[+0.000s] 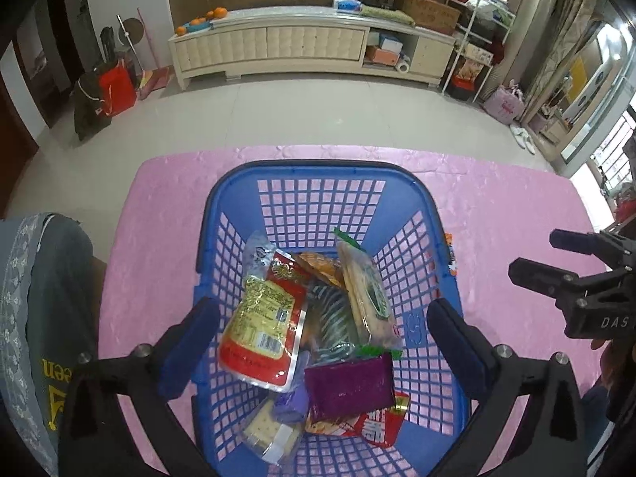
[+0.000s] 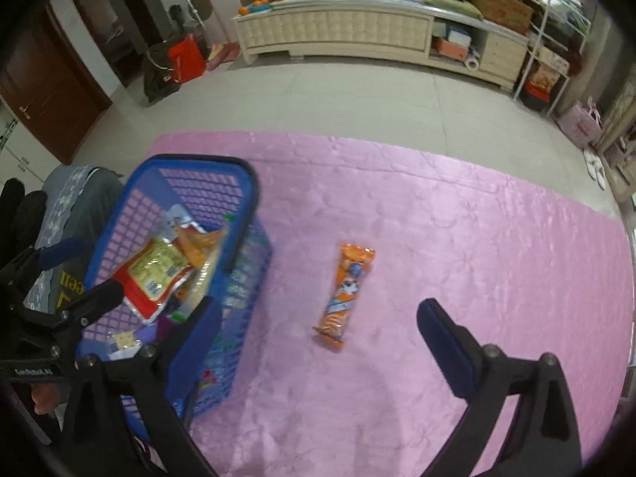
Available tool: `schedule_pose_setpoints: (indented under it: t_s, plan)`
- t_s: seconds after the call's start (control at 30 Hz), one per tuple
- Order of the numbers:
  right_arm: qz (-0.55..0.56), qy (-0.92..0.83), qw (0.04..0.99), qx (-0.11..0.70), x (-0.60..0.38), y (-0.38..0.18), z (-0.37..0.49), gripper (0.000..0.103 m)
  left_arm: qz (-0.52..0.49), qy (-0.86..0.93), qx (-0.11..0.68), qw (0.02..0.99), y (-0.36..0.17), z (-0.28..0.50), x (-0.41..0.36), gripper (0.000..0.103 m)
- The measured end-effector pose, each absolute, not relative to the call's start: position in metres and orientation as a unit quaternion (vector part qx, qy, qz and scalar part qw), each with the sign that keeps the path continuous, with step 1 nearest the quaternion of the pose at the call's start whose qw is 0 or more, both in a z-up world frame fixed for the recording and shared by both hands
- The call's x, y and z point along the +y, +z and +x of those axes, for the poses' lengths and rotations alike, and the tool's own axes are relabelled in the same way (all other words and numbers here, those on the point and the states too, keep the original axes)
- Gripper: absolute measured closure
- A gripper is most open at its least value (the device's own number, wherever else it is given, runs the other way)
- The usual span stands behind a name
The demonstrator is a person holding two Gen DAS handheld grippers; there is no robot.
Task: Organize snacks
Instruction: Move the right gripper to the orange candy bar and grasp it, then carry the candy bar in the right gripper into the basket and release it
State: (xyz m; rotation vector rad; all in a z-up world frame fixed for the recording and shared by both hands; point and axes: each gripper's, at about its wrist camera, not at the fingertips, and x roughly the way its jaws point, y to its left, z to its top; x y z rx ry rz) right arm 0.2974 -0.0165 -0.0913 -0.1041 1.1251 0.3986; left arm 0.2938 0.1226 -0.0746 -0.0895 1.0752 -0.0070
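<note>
A blue plastic basket sits on the pink tablecloth and holds several snack packs: a red and yellow pack, a purple pack, a clear cracker pack. My left gripper hovers open over the basket, empty. The basket also shows in the right wrist view at the left. An orange snack pack lies alone on the cloth right of the basket. My right gripper is open and empty, just above and in front of that pack.
The right gripper shows at the right edge of the left wrist view. A chair with grey cloth stands at the table's left. Beyond the table's far edge are tiled floor and a long cabinet.
</note>
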Motion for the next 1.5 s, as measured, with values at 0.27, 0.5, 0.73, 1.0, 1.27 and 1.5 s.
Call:
schedule_pose_setpoints:
  t_s: [0.27, 0.5, 0.73, 1.0, 1.27, 1.5]
  plan:
    - [-0.035, 0.177, 0.802, 0.570, -0.026, -0.134, 0.324, 0.001, -0.040, 0.019, 0.536, 0.843, -0.094, 0.319, 0.123, 0.000]
    - [-0.023, 0.173, 0.781, 0.599, -0.026, -0.171, 0.348, 0.001, -0.036, 0.024, 0.544, 0.838, -0.103, 0.331, 0.127, 0.000]
    - [-0.021, 0.169, 0.776, 0.607, -0.021, -0.196, 0.356, 0.002, -0.041, 0.014, 0.552, 0.833, -0.111, 0.342, 0.125, 0.000]
    - [-0.045, 0.181, 0.768, 0.612, -0.010, -0.218, 0.354, 0.062, -0.032, 0.017, 0.548, 0.836, -0.115, 0.339, 0.124, 0.000]
    - [-0.048, 0.197, 0.774, 0.600, -0.018, -0.203, 0.339, 0.082, -0.027, 0.000, 0.533, 0.846, -0.102, 0.324, 0.115, 0.000]
    - [-0.043, 0.203, 0.793, 0.573, -0.029, -0.156, 0.314, 0.082, -0.040, -0.002, 0.512, 0.858, -0.079, 0.299, 0.118, 0.000]
